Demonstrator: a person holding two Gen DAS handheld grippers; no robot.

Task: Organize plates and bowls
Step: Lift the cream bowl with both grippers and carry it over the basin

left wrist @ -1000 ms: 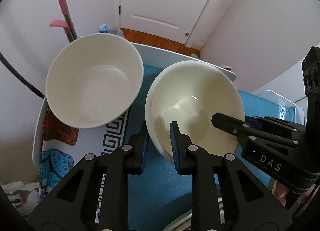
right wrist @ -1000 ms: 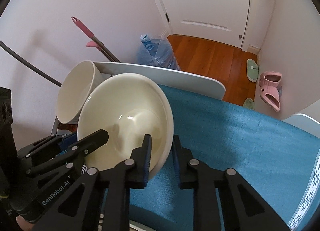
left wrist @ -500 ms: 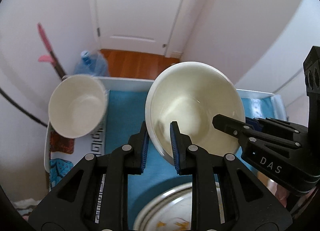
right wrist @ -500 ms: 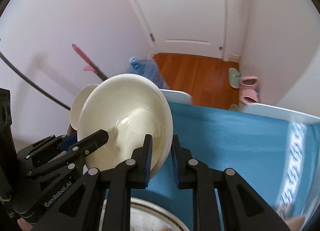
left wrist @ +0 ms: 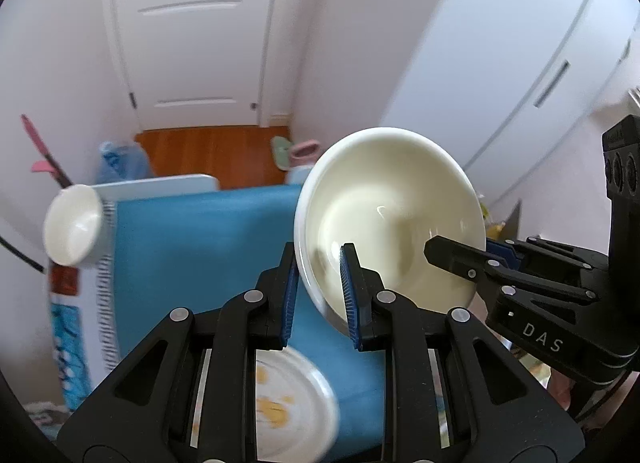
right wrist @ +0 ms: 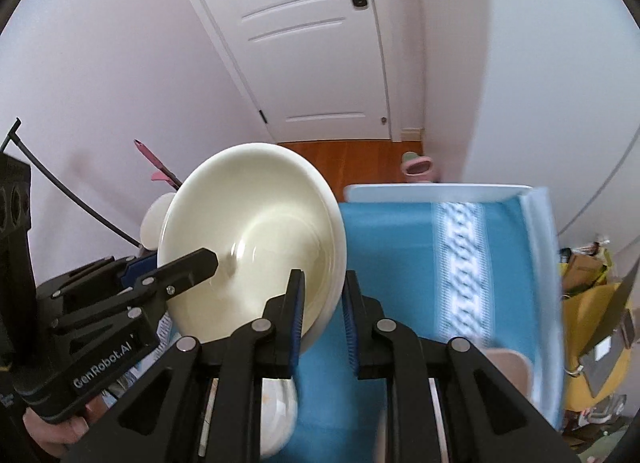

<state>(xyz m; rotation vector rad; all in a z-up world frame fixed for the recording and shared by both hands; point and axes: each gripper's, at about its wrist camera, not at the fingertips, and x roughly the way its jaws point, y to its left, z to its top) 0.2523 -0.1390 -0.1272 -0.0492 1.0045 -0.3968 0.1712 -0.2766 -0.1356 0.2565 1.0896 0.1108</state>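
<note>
A wide cream bowl is held in the air between both grippers, tilted, well above the table. My left gripper is shut on its left rim. My right gripper is shut on its right rim, and the bowl shows in the right wrist view too. A white deep bowl stands at the far left of the table. A plate with yellow marks lies below my left gripper and also shows in the right wrist view.
The table carries a blue cloth with a patterned white band and a pale raised edge. A white door, wood floor, slippers and a water jug lie beyond. Yellow clutter sits at right.
Both grippers have lifted the cream bowl up and away from the table. The white deep bowl and the table now look smaller and lower; the plate has come into view below.
</note>
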